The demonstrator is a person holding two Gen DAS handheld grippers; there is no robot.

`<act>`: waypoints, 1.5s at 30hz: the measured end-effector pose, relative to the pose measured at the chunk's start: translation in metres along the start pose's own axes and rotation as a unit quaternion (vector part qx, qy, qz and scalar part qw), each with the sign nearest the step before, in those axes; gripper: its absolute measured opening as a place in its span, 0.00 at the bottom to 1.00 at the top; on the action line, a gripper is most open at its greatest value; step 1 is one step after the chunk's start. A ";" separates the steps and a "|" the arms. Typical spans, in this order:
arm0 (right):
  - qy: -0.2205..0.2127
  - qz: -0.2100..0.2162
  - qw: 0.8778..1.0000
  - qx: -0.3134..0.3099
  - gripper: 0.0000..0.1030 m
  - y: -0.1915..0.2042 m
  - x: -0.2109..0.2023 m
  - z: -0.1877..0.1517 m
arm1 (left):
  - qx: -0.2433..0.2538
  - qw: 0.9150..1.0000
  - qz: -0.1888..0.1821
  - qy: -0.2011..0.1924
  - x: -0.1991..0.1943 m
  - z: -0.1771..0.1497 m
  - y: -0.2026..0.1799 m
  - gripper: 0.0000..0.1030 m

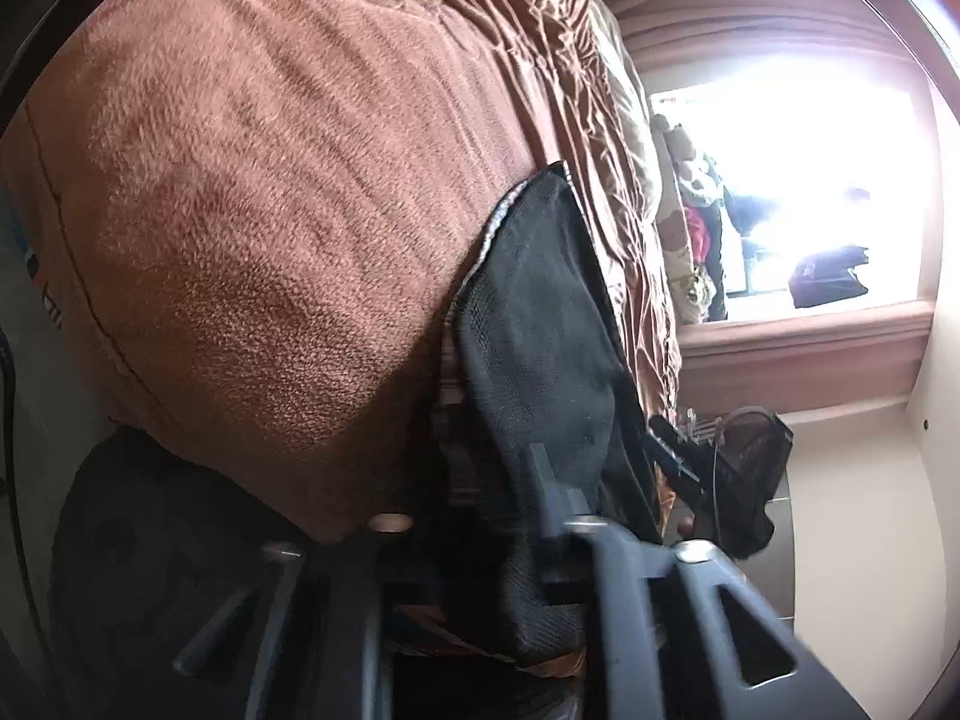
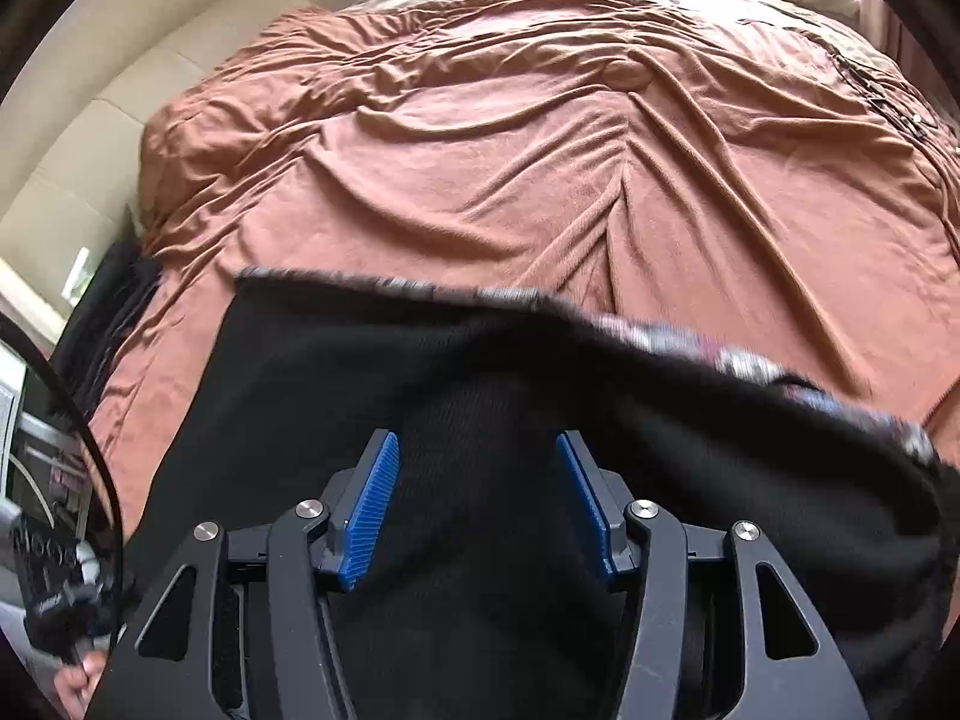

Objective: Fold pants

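Right wrist view shows the right claw (image 2: 477,507) spread above the black pants (image 2: 468,372) lying on the bed (image 2: 540,150), apparently freeing them; the left claw (image 1: 480,498) pinches their edge, likely anchoring the fold

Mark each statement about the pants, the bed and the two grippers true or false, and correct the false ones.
1. The pants are black. True.
2. The right gripper is clamped shut on the pants. False: its blue pads stand apart, with nothing pinched between them.
3. The blanket on the bed is blue. False: it is rust brown and wrinkled.
4. The left gripper is shut on a fold of the black fabric. True.
5. A bright window shows in the left wrist view. True.
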State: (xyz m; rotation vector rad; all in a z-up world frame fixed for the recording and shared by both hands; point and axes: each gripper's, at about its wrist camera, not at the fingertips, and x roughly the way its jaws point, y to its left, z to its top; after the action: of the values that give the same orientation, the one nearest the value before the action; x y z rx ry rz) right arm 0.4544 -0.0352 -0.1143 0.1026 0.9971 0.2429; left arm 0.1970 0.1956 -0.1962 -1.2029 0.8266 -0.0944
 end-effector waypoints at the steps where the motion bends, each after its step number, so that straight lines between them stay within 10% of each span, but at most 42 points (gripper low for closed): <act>1: -0.002 0.004 1.000 -0.001 0.51 0.000 -0.006 -0.007 | 0.002 1.000 -0.001 -0.002 -0.002 0.000 -0.002 0.10; 12: -0.024 0.051 0.998 0.000 0.51 -0.005 -0.049 -0.070 | 0.062 0.998 -0.026 -0.018 -0.015 0.000 -0.049 0.09; 31: -0.023 0.101 0.994 0.036 0.17 -0.003 -0.060 -0.139 | 0.149 0.987 -0.062 -0.018 -0.016 0.001 -0.139 0.09; 45: -0.040 0.150 0.983 0.093 0.16 -0.056 -0.077 -0.152 | 0.233 0.969 -0.081 0.025 0.024 -0.026 -0.234 0.09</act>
State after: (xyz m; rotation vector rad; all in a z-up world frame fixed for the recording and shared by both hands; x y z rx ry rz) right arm 0.2959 -0.1128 -0.1446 0.4320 0.9206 0.4177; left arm 0.2798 0.0719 -0.0125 -0.8219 0.6971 -0.4319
